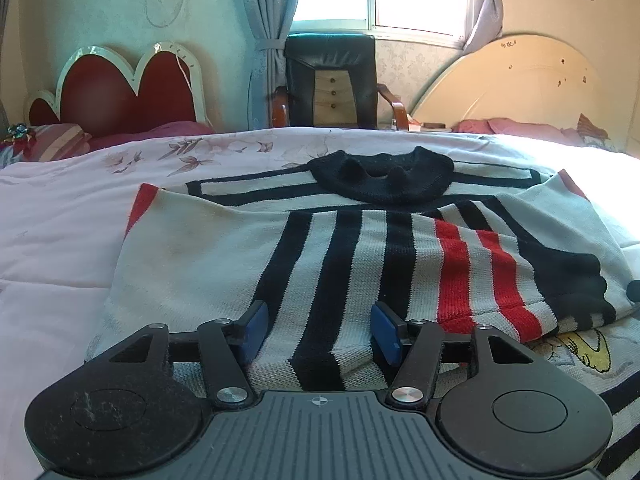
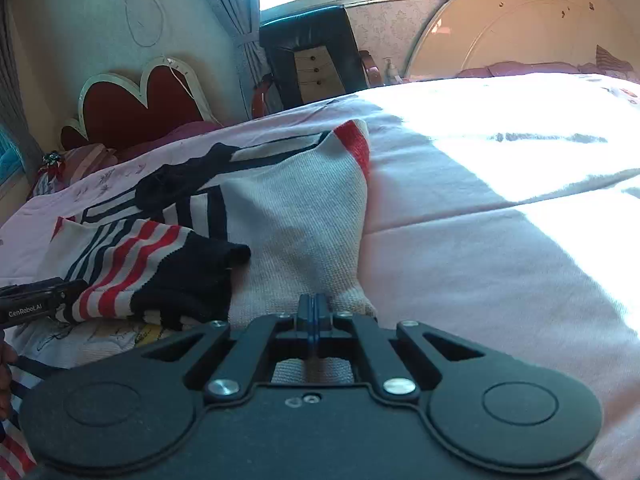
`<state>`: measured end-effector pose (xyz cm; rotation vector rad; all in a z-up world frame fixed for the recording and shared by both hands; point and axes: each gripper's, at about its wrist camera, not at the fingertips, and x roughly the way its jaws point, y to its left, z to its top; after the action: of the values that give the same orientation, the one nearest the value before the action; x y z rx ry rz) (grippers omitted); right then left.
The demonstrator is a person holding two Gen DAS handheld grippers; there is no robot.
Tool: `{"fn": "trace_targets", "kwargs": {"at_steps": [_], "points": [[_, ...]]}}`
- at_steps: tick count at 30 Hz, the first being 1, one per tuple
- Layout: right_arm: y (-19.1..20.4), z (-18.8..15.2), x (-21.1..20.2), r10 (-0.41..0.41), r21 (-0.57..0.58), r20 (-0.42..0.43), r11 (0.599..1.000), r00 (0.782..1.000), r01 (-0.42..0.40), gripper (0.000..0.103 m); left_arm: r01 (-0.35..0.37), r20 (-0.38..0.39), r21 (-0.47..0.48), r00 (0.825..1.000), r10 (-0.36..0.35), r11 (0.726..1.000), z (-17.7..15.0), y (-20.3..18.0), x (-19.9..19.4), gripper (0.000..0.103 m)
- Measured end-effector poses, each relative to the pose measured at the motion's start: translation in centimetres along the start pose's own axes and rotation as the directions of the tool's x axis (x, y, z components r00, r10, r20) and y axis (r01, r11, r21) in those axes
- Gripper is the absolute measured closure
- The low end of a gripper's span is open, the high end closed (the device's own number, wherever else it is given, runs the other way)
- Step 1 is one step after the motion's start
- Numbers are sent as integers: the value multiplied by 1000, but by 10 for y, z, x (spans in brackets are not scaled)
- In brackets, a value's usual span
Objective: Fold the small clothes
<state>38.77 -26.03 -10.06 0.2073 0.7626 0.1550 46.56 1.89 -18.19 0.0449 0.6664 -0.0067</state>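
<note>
Nearby, black chair (image 1: 331, 80) behind striped sweater (image 1: 320, 264) on bed (image 1: 60, 240).

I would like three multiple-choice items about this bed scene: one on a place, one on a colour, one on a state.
1. Where does the striped knit sweater lie?
A. on the pink floral bedspread
B. on the black armchair
C. on the floor

2. What colour is the sweater's collar?
A. red
B. white
C. black

3. How are the right gripper's blue fingers?
A. wide open
B. shut on the sweater's white edge
C. out of view

Answers:
1 A, the bedspread shows all around the sweater.
2 C, the neck ring is dark knit.
3 B, the fingers meet with white knit pinched between them.
</note>
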Motion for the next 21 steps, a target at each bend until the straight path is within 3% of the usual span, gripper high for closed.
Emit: {"fn": "trace_targets", "kwargs": {"at_steps": [5, 8, 12, 15, 21], "points": [[-8, 3, -2, 38, 12, 28, 999, 999, -38, 97, -45, 6, -17, 999, 45, 999, -3, 5, -1, 23], [-12, 16, 0, 51, -11, 84, 999, 995, -51, 96, -62, 34, -27, 997, 63, 998, -1, 10, -4, 23], [-29, 62, 23, 35, -17, 161, 999, 986, -33, 97, -90, 99, -45, 991, 94, 995, 15, 24, -1, 23], [-43, 92, 51, 26, -14, 169, 1000, 985, -24, 98, -133, 119, -57, 983, 139, 989, 36, 39, 13, 23], [-45, 118, 93, 23, -78, 134, 997, 991, -13, 98, -164, 27, -159, 985, 170, 974, 70, 88, 61, 23]]}}
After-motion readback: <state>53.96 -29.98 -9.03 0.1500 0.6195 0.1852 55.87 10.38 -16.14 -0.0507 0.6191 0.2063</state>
